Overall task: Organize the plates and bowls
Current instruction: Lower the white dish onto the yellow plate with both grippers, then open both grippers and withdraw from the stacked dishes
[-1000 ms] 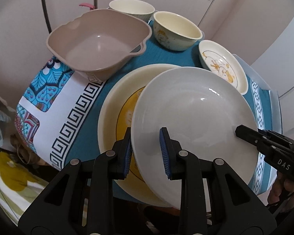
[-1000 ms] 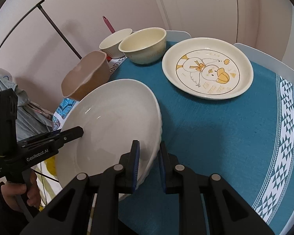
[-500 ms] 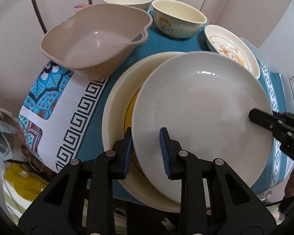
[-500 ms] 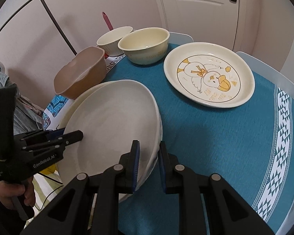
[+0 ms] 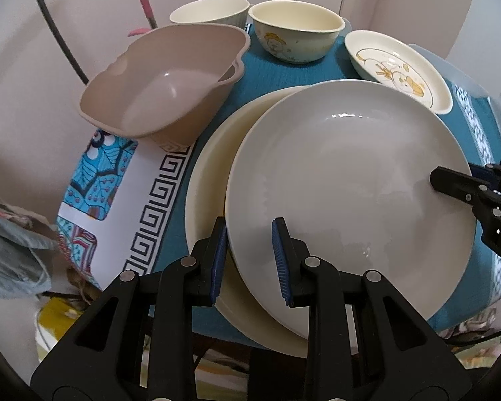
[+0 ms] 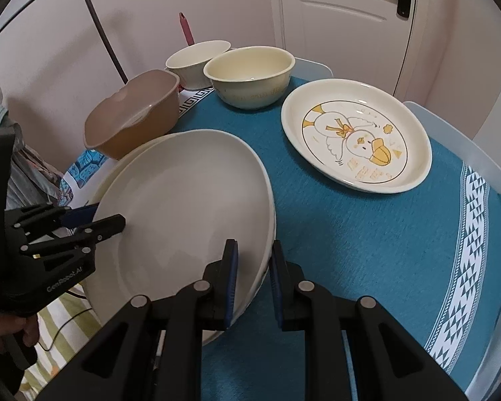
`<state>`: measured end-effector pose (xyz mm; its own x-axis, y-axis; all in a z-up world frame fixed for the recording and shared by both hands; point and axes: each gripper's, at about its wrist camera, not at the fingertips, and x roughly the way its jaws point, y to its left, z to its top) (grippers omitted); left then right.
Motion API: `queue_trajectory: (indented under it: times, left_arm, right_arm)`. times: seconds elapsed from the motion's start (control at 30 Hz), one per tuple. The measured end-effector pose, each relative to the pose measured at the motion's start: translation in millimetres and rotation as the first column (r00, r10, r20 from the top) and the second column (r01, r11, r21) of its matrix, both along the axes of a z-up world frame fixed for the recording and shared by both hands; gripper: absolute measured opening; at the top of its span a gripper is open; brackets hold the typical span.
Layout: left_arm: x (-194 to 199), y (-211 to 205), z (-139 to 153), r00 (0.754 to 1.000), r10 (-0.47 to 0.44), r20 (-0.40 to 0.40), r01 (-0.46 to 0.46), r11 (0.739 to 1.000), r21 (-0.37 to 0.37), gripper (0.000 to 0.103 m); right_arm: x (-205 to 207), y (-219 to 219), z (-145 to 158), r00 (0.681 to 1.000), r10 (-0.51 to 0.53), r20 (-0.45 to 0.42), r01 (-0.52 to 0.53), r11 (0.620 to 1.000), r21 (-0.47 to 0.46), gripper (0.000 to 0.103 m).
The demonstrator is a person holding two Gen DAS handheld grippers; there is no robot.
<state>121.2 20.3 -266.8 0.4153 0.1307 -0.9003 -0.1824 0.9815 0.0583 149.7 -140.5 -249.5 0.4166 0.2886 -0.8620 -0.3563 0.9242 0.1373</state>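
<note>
A large white plate lies on top of a cream plate on the blue tablecloth; it also shows in the right wrist view. My left gripper straddles the white plate's near rim, jaws a little apart around it. My right gripper straddles the opposite rim, jaws also slightly apart. A duck-print plate, two cream bowls and a pink-brown square bowl stand around.
The table edge drops off at the left, where a patterned white-and-blue cloth hangs. A white chair back stands behind the duck plate. A door is at the back.
The white plate has come down from a tilted hold to lie nearly flat on the cream plate, covering its yellow centre. Both grippers' jaws have widened on the rim.
</note>
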Motion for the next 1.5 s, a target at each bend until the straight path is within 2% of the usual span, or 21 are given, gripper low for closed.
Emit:
queue_trajectory:
  times: [0.13, 0.3, 0.7, 0.97, 1.2, 1.5]
  left_arm:
    - [-1, -2, 1, 1.0, -0.001, 0.002, 0.001, 0.999, 0.043, 0.024]
    - [-2, 1, 2, 1.0, 0.005, 0.004, -0.005, 1.0, 0.03, 0.024]
    - [-8, -6, 6, 1.0, 0.003, -0.005, -0.003, 0.998, 0.067, 0.024]
    - [-7, -15, 5, 1.0, -0.015, -0.021, 0.018, 0.989, 0.146, 0.024]
    - [-7, -17, 5, 1.0, -0.02, -0.024, 0.024, 0.984, 0.175, 0.024]
    - [-8, -26, 3, 0.998, -0.045, -0.034, 0.052, 0.966, 0.253, 0.024]
  right_arm:
    - [1, 0, -1, 1.0, -0.001, -0.002, 0.001, 1.0, -0.009, 0.017]
    - [1, 5, 0, 1.0, 0.016, 0.016, -0.015, 0.999, -0.05, 0.017]
    - [0, 5, -1, 1.0, 0.012, 0.013, -0.011, 0.999, -0.049, 0.017]
    - [0, 5, -2, 1.0, 0.008, 0.012, -0.008, 0.998, -0.058, 0.017]
    - [0, 6, -3, 1.0, 0.012, 0.019, -0.011, 0.997, -0.07, 0.017]
    - [0, 10, -3, 0.999, 0.021, 0.027, -0.018, 0.994, -0.108, 0.017]
